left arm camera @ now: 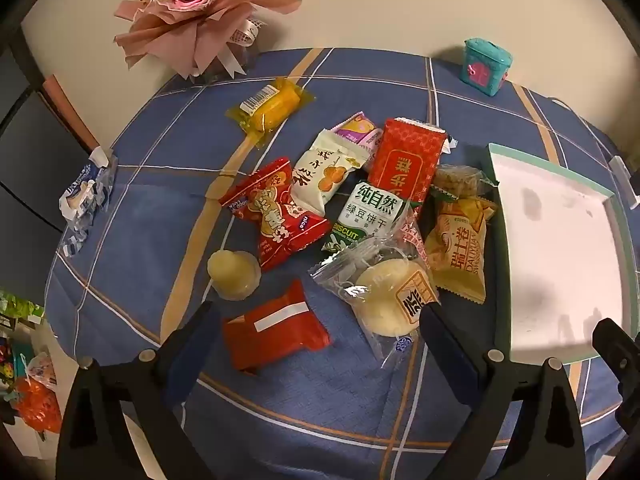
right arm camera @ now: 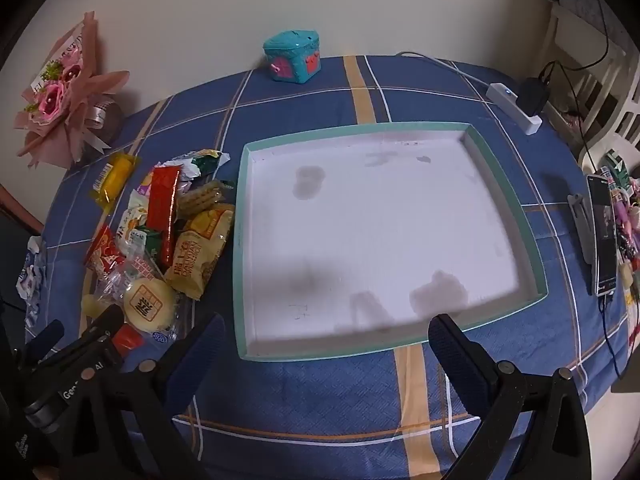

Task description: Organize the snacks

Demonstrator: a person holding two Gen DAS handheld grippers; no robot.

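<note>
The tabletop (right arm camera: pixel 320 392) carries an empty tray (right arm camera: pixel 504 200); the snacks (left arm camera: pixel 360 208) lie heaped just left of it. Both grippers, left (left arm camera: pixel 316 328) and right (right arm camera: pixel 326 334), hover with jaws apart, holding nothing. Best take the nearest red packet (left arm camera: pixel 276 326) squarely.

On the green-and-white packet (left arm camera: pixel 362 216) in the middle of the heap I read 纯自然, then 绿豆饼干 below it, and "BISCUIT" in white along the bottom. The red sachet (left arm camera: pixel 276 216) beside it shows "nico" on a small white tab; its big characters are too warped to make out. The yellow packet (left arm camera: pixel 460 248) next to the tray carries 瑞士卷 and, under that, Latin capitals that look like "DALIYUAN". A barcode sits on the white label of the clear yellow wrapper (left arm camera: pixel 272 106), its digits too small to read. On the other gripper's black body (right arm camera: pixel 80 384), white lettering begins "Gen" and ends "AI".
</note>
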